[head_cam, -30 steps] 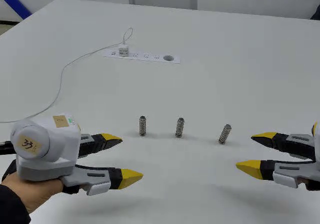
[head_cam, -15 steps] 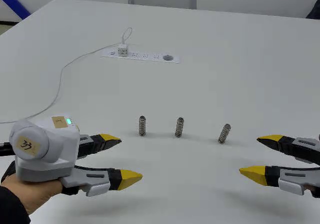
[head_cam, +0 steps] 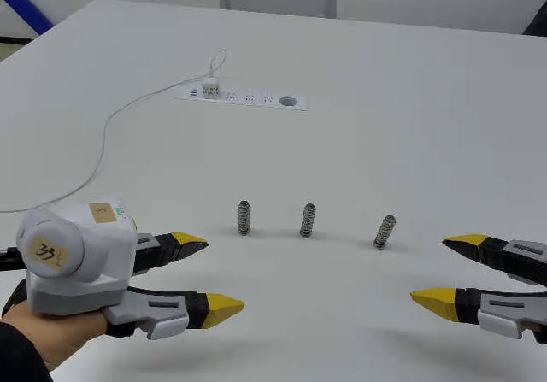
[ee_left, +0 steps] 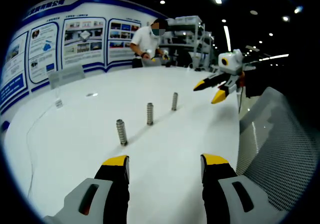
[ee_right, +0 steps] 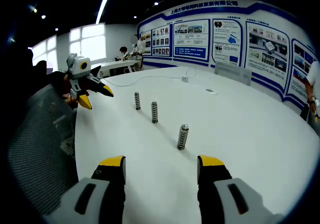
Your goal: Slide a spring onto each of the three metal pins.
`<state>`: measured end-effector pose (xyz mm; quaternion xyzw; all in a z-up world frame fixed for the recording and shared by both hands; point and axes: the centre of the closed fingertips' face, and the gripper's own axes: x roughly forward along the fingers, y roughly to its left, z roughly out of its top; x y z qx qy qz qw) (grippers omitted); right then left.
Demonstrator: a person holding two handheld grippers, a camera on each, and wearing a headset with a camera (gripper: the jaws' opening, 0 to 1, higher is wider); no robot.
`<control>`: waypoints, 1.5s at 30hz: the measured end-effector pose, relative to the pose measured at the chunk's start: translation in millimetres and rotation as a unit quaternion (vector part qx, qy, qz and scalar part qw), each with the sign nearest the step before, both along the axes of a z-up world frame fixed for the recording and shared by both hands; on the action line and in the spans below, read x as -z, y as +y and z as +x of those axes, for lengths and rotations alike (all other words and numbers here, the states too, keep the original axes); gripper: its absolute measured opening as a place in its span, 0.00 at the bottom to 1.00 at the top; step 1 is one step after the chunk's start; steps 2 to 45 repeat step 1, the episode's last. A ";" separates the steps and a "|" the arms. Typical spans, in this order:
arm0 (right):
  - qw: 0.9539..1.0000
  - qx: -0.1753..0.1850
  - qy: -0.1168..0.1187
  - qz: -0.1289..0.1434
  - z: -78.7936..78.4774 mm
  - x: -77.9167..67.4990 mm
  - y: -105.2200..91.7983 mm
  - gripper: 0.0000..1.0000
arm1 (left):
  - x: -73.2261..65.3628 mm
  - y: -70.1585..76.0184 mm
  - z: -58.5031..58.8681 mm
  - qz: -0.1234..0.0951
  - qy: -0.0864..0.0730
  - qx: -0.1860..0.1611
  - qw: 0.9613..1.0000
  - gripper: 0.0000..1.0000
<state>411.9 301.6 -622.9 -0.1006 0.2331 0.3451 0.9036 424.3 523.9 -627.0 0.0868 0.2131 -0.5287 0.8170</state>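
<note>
Three metal pins stand in a row on the white table, each with a spring around it: the left one (head_cam: 244,217) (ee_left: 121,132) (ee_right: 137,100), the middle one (head_cam: 308,220) (ee_left: 149,114) (ee_right: 154,112) and the right one (head_cam: 385,231) (ee_left: 174,101) (ee_right: 183,137). My left gripper (head_cam: 205,273) (ee_left: 164,161) (ee_right: 97,96) hovers open at the near left, nothing between its jaws. My right gripper (head_cam: 449,269) (ee_right: 161,161) (ee_left: 209,90) hovers open at the near right, also holding nothing. Both are short of the pins.
A white power strip (head_cam: 244,97) lies farther back on the table, with a plug and a white cable (head_cam: 107,131) running off to the left. A mesh chair back (ee_left: 280,149) (ee_right: 37,149) stands at the table's near edge. A person (ee_left: 146,41) stands beyond the table.
My right gripper has drawn back slightly to the right and lower. The left gripper has sunk a little. The pins and springs have not moved.
</note>
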 end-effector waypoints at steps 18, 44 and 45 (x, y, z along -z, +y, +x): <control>1.000 0.001 0.000 0.000 -0.1 0.0 -0.2 0.59 | 0.1 0.0 -0.1 0.000 0.000 0.000 1.000 0.59; 1.000 0.001 0.000 0.000 -0.1 0.0 -0.2 0.59 | 0.1 0.0 -0.1 0.000 0.000 0.000 1.000 0.59; 1.000 0.001 0.000 0.000 -0.1 0.0 -0.2 0.59 | 0.1 0.0 -0.1 0.000 0.000 0.000 1.000 0.59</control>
